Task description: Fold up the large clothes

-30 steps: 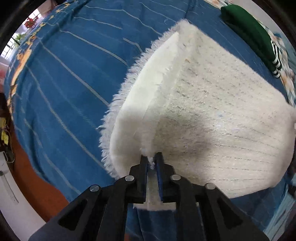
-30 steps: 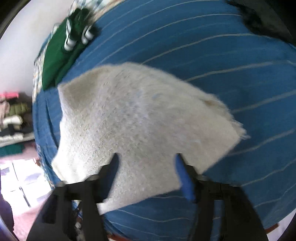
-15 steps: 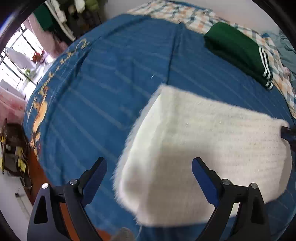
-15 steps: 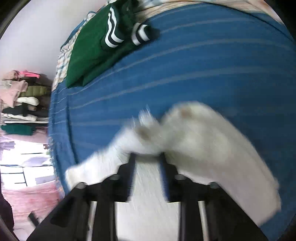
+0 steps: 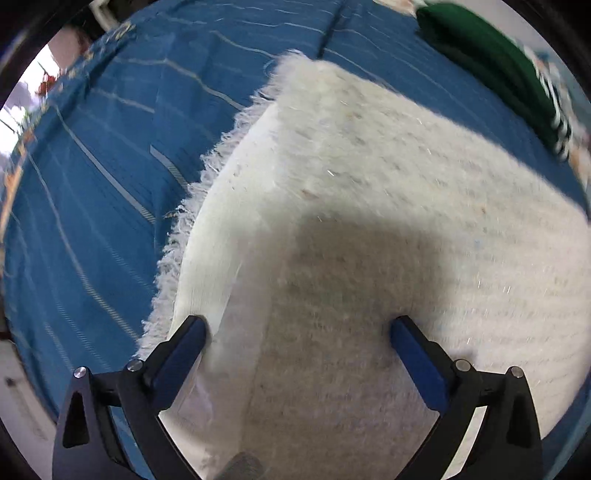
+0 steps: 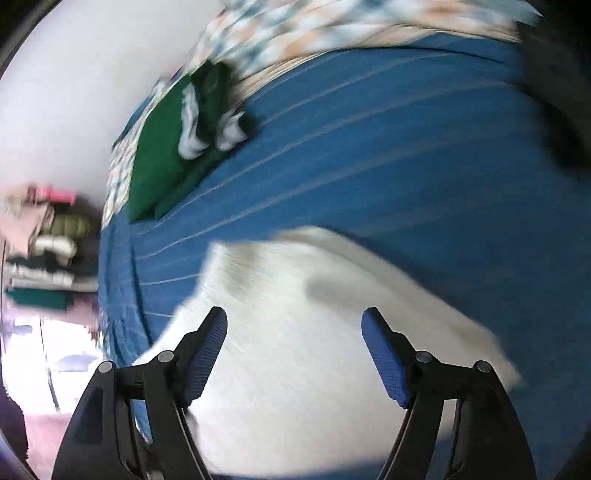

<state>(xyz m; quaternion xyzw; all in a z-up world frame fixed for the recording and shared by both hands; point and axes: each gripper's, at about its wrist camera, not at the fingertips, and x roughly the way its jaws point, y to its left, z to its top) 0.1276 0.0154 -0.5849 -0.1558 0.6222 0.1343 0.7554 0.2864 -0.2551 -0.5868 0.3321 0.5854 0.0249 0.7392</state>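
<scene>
A white fuzzy knit garment (image 5: 369, 229) lies folded on the blue striped bedspread (image 5: 92, 184), with a fringed edge on its left side. My left gripper (image 5: 299, 343) is open, its blue-padded fingers spread just above the garment's near edge, holding nothing. In the right wrist view the same garment (image 6: 295, 350) fills the lower half, blurred by motion. My right gripper (image 6: 295, 343) is open over it and empty.
A folded green garment with white stripes (image 5: 498, 62) lies at the far right of the bed, also in the right wrist view (image 6: 177, 147). A checked sheet (image 6: 314, 33) lies beyond it. Stacked clothes (image 6: 44, 251) sit on shelves at the left.
My left gripper let go of the white garment's edge, opened wide, then came back low over it. My right gripper closed on the garment half a second ago and is open again.
</scene>
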